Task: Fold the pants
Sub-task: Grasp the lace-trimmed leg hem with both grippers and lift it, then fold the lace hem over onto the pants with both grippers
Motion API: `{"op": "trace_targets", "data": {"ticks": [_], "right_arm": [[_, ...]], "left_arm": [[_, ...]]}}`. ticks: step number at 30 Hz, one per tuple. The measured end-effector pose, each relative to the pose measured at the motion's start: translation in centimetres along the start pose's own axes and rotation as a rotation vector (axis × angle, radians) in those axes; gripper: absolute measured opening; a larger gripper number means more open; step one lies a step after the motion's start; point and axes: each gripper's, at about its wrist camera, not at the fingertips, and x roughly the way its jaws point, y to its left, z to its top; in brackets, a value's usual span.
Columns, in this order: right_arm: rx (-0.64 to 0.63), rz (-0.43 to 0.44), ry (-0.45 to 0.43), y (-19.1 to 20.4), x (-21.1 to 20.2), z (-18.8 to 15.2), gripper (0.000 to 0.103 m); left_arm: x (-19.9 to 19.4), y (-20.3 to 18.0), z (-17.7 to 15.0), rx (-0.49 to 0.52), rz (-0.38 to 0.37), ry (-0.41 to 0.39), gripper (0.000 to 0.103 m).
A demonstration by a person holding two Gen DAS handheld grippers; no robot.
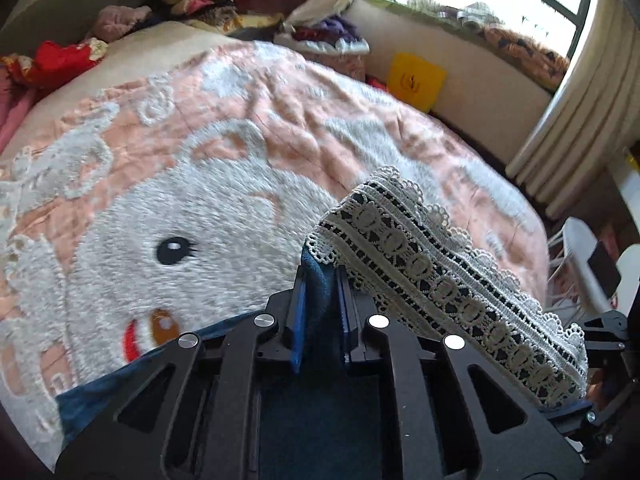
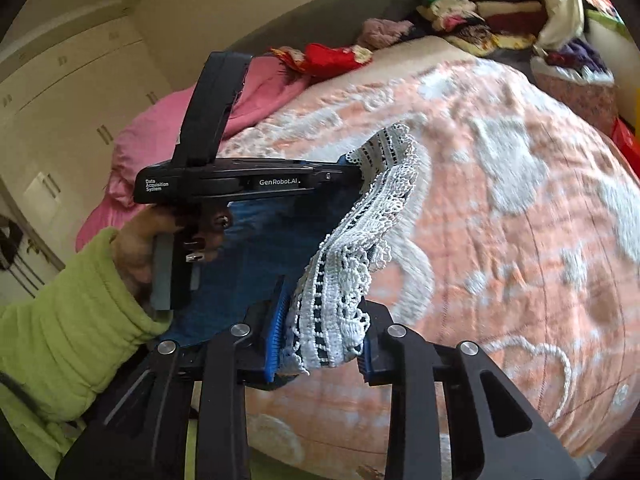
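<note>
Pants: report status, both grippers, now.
Left gripper shut on blue pants. Right gripper shut on their lace hem. Hem off the blanket. Nothing in the way.

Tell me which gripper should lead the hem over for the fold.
Probably the right gripper: a thick bunch of the lace hem sits between its pads. The left gripper pinches only a thin blue edge of the pants, with the lace beside it. Both are lifted off the blanket.
</note>
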Motion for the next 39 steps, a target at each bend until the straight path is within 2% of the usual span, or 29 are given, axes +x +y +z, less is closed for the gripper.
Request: {"op": "trace_targets", "data": {"ticks": [3, 8, 16, 20, 23, 26, 29, 32, 33, 35, 38, 39], "right_arm": [[-0.039, 0.027, -0.007, 1.9, -0.2, 0.8, 0.028], [-0.126, 0.091, 0.008, 5.8, 1.3, 2.2, 0.028], [-0.257, 0.147, 0.116, 11.9, 7.1, 1.6, 0.028], [-0.321, 0.143, 0.172, 13.9, 9.7, 0.6, 0.028], [-0.373, 0.151, 0.208, 15.8, 11.3, -0.2, 0.027], [-0.447, 0.138, 0.237, 18.0, 12.7, -1.5, 0.027], [-0.505, 0.150, 0.284, 19.5, 14.2, -3.0, 0.027], [-0.538, 0.172, 0.317, 20.7, 15.1, -4.1, 0.028], [-0.533, 0.193, 0.318, 20.9, 14.9, -4.1, 0.029], [-0.518, 0.217, 0.291, 20.5, 13.8, -3.3, 0.036], [-0.480, 0.163, 0.206, 18.6, 12.0, -0.9, 0.043], [-0.461, 0.132, 0.180, 17.6, 11.6, 0.0, 0.044]], "left_arm": [[-2.1, 1.2, -0.3, -0.036, -0.013, -0.041, 0.007], [-5.1, 3.4, -1.6, -0.080, 0.012, -0.086, 0.007], [-7.1, 8.2, -5.0, -0.203, 0.064, -0.071, 0.010], [-9.4, 12.1, -7.9, -0.353, 0.100, -0.109, 0.010], [-11.7, 15.4, -10.5, -0.501, 0.137, -0.164, 0.010], [-13.7, 17.6, -12.8, -0.618, 0.098, -0.215, 0.010], [-14.4, 18.3, -14.0, -0.666, 0.045, -0.236, 0.010], [-14.1, 18.6, -14.8, -0.701, -0.006, -0.222, 0.019], [-13.8, 18.7, -14.9, -0.711, -0.013, -0.214, 0.019], [-13.5, 18.6, -15.0, -0.714, -0.039, -0.199, 0.022], [-12.5, 18.1, -14.9, -0.710, -0.079, -0.167, 0.038], [-12.1, 17.9, -14.8, -0.704, -0.073, -0.153, 0.039]]}}
